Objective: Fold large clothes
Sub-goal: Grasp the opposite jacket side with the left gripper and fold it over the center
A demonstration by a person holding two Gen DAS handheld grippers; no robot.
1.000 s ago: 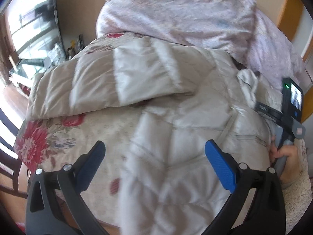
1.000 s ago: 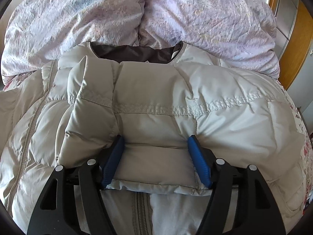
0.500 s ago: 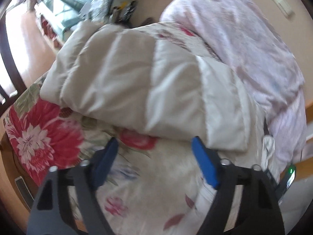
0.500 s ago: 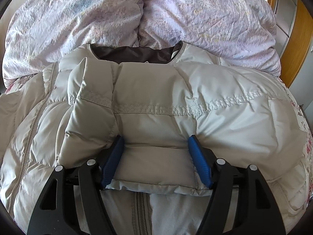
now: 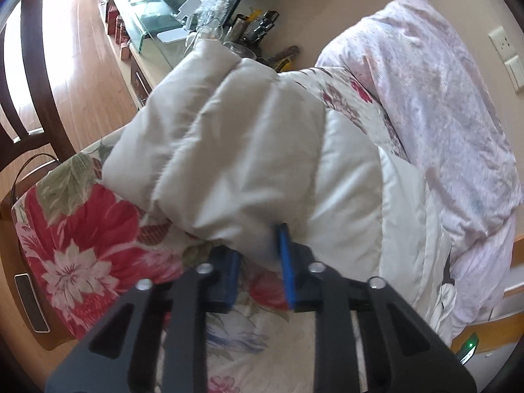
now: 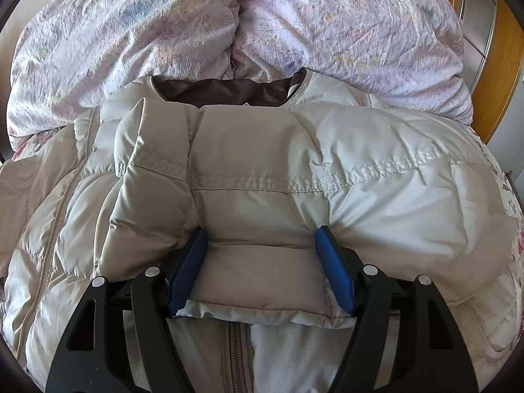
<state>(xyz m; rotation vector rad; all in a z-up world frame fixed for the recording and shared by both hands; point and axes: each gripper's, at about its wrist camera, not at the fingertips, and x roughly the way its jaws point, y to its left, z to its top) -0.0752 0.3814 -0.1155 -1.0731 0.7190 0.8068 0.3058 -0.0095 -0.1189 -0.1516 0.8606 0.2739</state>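
Bright daylight, fisheye-warped edges; left wrist view blurred, probably by motion.

A home bedroom: floral bedsheet (image 5: 82, 229), rumpled lilac duvet (image 6: 294, 26), wooden floor (image 5: 78, 65), glass-topped cabinet (image 5: 157, 9).

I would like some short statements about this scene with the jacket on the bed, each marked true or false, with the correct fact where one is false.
1. The padded jacket is beige. True.
2. The right gripper holds nothing. False: its blue fingers press on a folded part of the jacket.
3. The left gripper is closing on the edge of the padded sleeve. True.
4. The bedsheet is plain blue. False: it is pale with large red flowers.
5. A crumpled pale lilac duvet lies beyond the jacket's collar. True.
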